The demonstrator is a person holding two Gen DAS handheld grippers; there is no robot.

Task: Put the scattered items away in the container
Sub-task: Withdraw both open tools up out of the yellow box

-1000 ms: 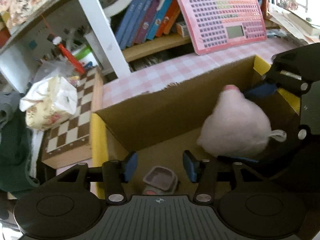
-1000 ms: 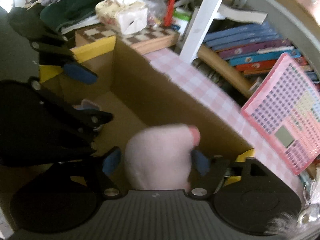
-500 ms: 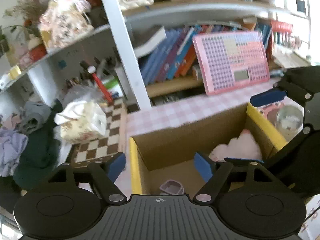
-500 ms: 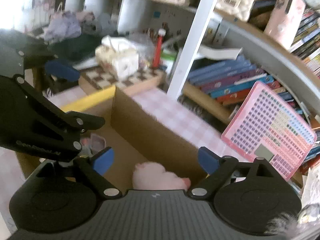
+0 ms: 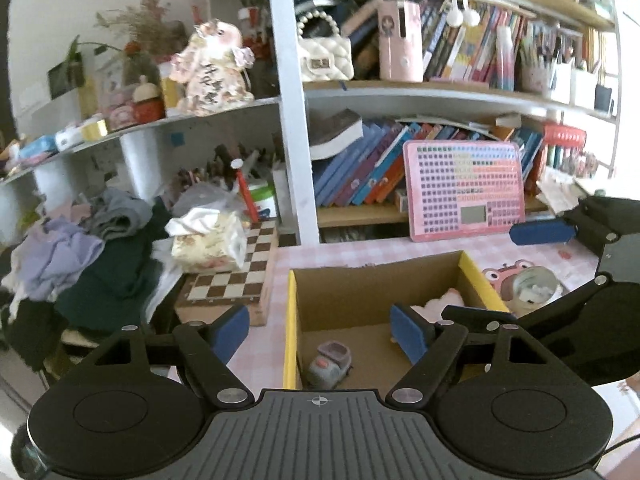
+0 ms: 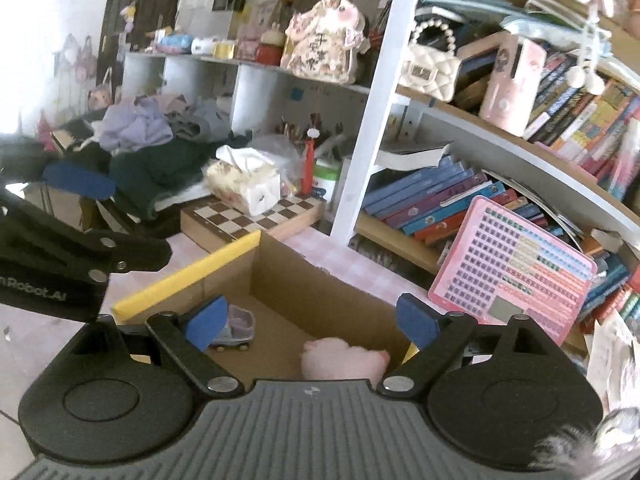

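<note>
An open yellow-edged cardboard box [image 5: 400, 280] stands on the pink checked worktop [image 5: 304, 254]. In it, a small grey-and-lilac toy car [image 5: 330, 364] lies near the left wall; a pink plush toy [image 5: 444, 302] lies at the right wall. A wooden chessboard [image 5: 236, 276] sits left of the box, a floral tissue box [image 5: 210, 240] on it. A pink keyboard-style toy tablet [image 5: 464, 190] leans against the shelf books, far right of the box.

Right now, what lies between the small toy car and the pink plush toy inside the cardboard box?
Nothing: in the right wrist view, only bare cardboard floor separates the toy car from the pink plush toy inside the cardboard box.
</note>
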